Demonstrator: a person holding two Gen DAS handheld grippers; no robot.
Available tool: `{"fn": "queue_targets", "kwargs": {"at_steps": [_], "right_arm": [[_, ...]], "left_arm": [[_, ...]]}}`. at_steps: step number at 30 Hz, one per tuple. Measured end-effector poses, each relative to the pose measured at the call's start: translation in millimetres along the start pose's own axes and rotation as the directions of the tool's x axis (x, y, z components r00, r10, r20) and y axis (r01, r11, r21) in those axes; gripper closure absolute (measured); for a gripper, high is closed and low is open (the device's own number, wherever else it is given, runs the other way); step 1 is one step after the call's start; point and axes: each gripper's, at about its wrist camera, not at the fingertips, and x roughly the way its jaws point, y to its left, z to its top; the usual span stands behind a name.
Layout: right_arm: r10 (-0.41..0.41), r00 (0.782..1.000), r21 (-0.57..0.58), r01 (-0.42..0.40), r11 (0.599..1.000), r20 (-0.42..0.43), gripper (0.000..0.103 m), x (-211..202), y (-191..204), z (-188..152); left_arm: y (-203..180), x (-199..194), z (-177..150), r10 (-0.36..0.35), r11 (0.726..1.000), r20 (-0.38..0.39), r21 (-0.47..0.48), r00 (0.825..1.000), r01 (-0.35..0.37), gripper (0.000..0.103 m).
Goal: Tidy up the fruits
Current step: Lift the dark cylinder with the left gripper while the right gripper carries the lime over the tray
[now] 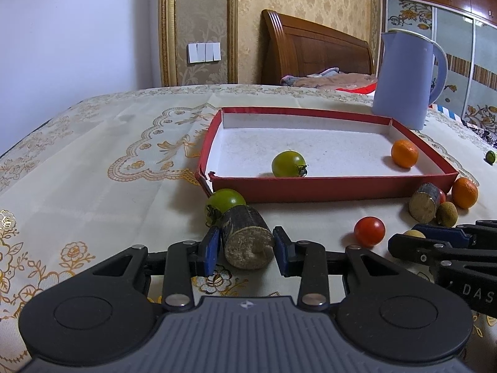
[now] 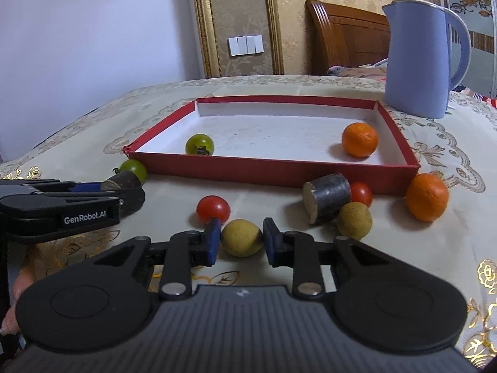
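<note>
Both grippers straddling fruit, neither clamped.

Left gripper (image 1: 247, 250) brackets the sugarcane piece (image 1: 247, 242), right gripper (image 2: 241, 241) the longan (image 2: 242, 237); pads stand apart. Risk: round longan rolling on closure, nudging the red tomato (image 2: 213, 209) short of the red tray (image 2: 273, 168).

Tablecloth (image 1: 93, 161): woven cloth, faint sheen, gold embroidery. Box (image 1: 335, 188): red card outside, matt white paper inside, near-left corner torn. Cane piece (image 1: 245, 239): dark smooth rind, rough fibrous pale cut end. Tomatoes, e.g. red one (image 1: 369, 231): glossy, smooth. Oranges, e.g. in box (image 2: 359, 139): dimpled, soft shine. Longan (image 2: 242, 237): matt, dull tan. Jug (image 2: 417, 59): smooth satin plastic. Headboard (image 1: 313, 43): varnished wood.
</note>
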Motion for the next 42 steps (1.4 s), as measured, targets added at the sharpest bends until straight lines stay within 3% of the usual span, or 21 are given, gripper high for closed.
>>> {"fn": "queue_targets", "kwargs": {"at_steps": [19, 23, 26, 34, 42], "right_arm": [[-0.12, 0.988, -0.013, 0.122, 0.992, 0.102, 0.076, 1, -17, 45], [-0.141, 0.985, -0.004, 0.142, 0.99, 0.097, 0.076, 10, -24, 51], [-0.146, 0.984, 0.01, 0.146, 0.989, 0.097, 0.076, 14, -27, 52], [-0.13, 0.987, 0.024, 0.128, 0.991, 0.089, 0.076, 18, -30, 47], [-0.125, 0.988, 0.037, 0.123, 0.992, 0.088, 0.076, 19, -32, 46]], "left_arm": [[-20, 5, 42, -0.009, 1.0, 0.054, 0.029, 0.998, 0.007, 0.067], [-26, 12, 48, -0.018, 0.999, 0.045, 0.044, 0.999, 0.016, 0.082], [-25, 17, 47, -0.039, 0.999, 0.011, 0.031, 0.999, 0.038, 0.082], [-20, 0, 32, -0.023, 0.998, 0.042, 0.06, 0.999, 0.02, 0.082], [-15, -2, 22, -0.097, 0.99, 0.056, 0.112, 0.994, 0.09, 0.08]]}}
